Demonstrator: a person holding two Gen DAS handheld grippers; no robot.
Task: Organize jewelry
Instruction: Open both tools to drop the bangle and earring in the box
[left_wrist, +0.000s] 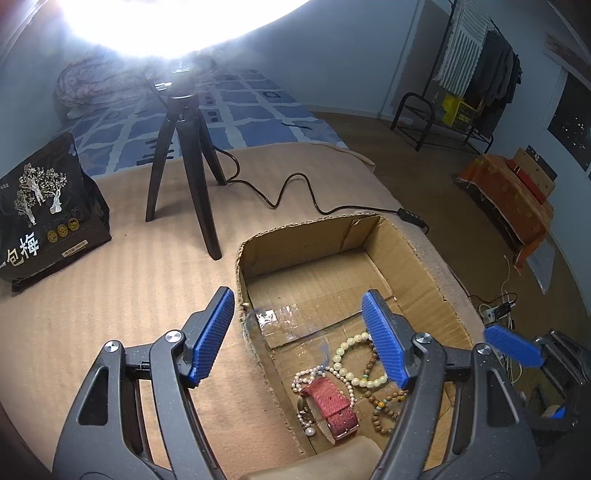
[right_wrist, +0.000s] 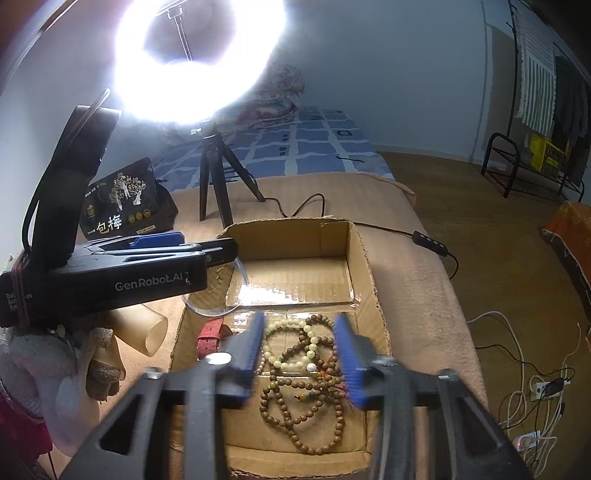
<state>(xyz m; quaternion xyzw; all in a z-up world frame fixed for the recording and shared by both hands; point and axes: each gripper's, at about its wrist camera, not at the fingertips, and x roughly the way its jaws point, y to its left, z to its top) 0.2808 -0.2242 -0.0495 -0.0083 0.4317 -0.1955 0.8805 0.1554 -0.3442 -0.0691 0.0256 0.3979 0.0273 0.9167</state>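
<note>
Most jewelry seems sorted: wooden beads (right_wrist: 295, 398), a pale bracelet (right_wrist: 291, 354) and a red strap (left_wrist: 332, 406) lie in the cardboard box (right_wrist: 288, 232) below both grippers. The right gripper (right_wrist: 301, 360) and left gripper (left_wrist: 299, 339) hover open, empty; nothing loose shows outside.

Ring light (right_wrist: 199, 62) lit, on black tripod (left_wrist: 184, 166) standing on tan blanket (left_wrist: 110, 314). Black cord (left_wrist: 280, 192) running from tripod across blanket to inline switch (right_wrist: 430, 240). Black snack bag (left_wrist: 44, 214) left of tripod, upright. Blue patterned sheet (left_wrist: 251, 110) behind, crumpled quilt (left_wrist: 92, 85) at its far end. Clothes rack (left_wrist: 476, 74) by the wall. Orange cloth (left_wrist: 513, 199) on the floor. Power strip (right_wrist: 546, 387) with white cables.
</note>
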